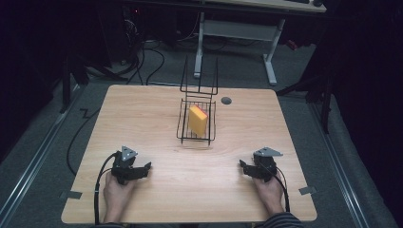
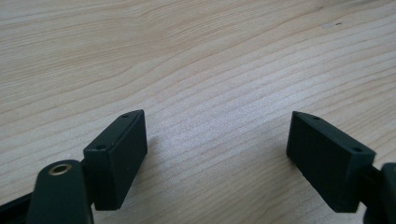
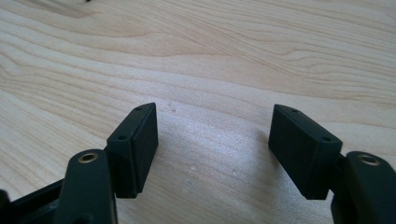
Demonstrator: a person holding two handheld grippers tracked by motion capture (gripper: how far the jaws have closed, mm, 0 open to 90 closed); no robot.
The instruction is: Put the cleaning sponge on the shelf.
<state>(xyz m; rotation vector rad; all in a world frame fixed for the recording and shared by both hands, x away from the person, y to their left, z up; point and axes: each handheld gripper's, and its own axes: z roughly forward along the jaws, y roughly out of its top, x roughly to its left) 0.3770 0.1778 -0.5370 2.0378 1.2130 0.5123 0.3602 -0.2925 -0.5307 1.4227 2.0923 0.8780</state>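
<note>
Nearest the person, the left gripper rested on the wooden table at about seven o'clock, its jaws spread wide and released, with bare wood grain between them in the left gripper view. The right gripper lay at about five o'clock, likewise released and empty, its jaws parted over bare table in the right gripper view. Farther out, toward twelve o'clock and well apart from both grippers, a black wire basket stood on the table with a yellow sponge leaning tilted inside it, a red edge showing at its top. Just beyond the basket, at one o'clock, sat a small dark round cap. The risk, as I judged it, lay in the reach: a jaw could catch the thin wires and tip or drag the light basket, or pinch only a corner of the soft sponge and let it slip.
</note>
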